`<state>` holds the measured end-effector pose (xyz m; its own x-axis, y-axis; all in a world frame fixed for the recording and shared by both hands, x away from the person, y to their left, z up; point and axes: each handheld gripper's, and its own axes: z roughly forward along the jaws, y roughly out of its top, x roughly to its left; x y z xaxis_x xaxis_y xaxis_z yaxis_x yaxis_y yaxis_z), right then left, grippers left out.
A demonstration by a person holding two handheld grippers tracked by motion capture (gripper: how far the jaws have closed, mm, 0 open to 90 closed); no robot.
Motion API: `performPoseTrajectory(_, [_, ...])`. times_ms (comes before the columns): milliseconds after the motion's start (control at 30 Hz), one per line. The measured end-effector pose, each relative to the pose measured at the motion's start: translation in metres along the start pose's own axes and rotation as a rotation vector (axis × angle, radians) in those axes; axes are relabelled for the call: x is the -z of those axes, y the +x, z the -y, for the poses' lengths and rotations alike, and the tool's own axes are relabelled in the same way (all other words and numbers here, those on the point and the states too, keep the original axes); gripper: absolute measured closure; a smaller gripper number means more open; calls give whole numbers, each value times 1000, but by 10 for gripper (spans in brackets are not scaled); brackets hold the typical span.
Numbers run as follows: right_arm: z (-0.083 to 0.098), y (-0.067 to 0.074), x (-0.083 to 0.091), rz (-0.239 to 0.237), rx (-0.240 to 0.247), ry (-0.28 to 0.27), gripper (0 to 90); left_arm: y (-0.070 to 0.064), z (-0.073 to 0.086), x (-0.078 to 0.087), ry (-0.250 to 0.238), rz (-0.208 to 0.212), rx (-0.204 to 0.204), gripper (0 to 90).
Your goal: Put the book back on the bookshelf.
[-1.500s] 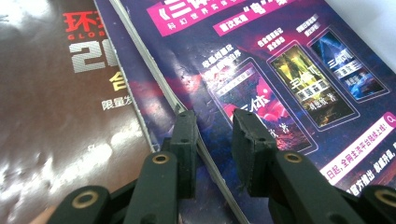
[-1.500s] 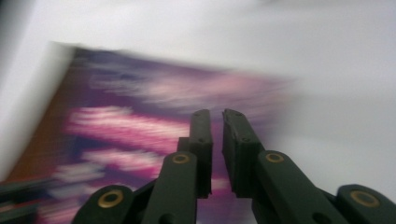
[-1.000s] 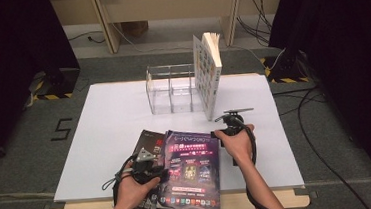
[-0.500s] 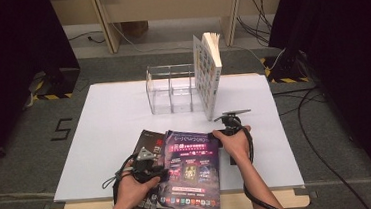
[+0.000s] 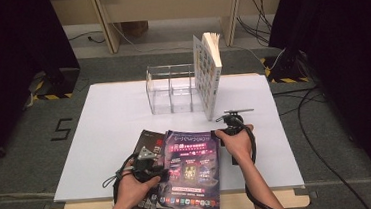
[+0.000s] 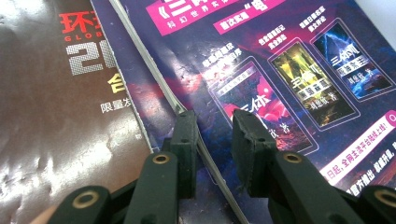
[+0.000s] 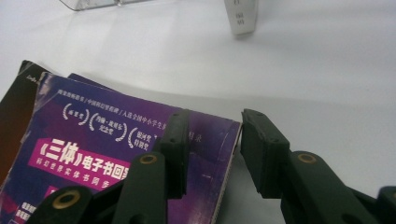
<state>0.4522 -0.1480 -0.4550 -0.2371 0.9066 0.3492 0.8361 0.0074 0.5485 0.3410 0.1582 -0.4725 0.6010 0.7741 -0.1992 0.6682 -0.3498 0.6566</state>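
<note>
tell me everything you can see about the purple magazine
The purple magazine is a thin glossy paper booklet, its cover printed with pink banners, white Chinese text and small picture panels. It lies flat near the table's front edge, overlapping a dark brown magazine. The left gripper straddles its spine edge; the right gripper straddles its far right corner.

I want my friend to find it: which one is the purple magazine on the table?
Start at the white table and look at its near edge, between the two hands. The purple magazine lies flat there on top of a brown magazine. Its cover is bright purple and pink; the tall book behind stands upright.
</note>
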Motion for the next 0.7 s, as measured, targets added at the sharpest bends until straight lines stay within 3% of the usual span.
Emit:
performPoseTrajectory(167, [-1, 2, 10, -30, -20, -36, 676, 0, 0, 0, 1, -2, -2, 706])
performPoseTrajectory(300, [-1, 2, 17, -110, -69, -47, 698, 0, 0, 1, 4, -5, -5, 708])
performPoseTrajectory(467, [0, 3, 17, -106, -74, -46, 693, 0, 0, 1, 2, -7, -5, 708])
performPoseTrajectory(600, [2, 4, 17, -152, -93, 2, 687, 0, 0, 1, 4, -7, -6, 708])
performPoseTrajectory(700, [4, 6, 16, -149, -72, 22, 677, 0, 0, 1, 1, -10, -6, 708])
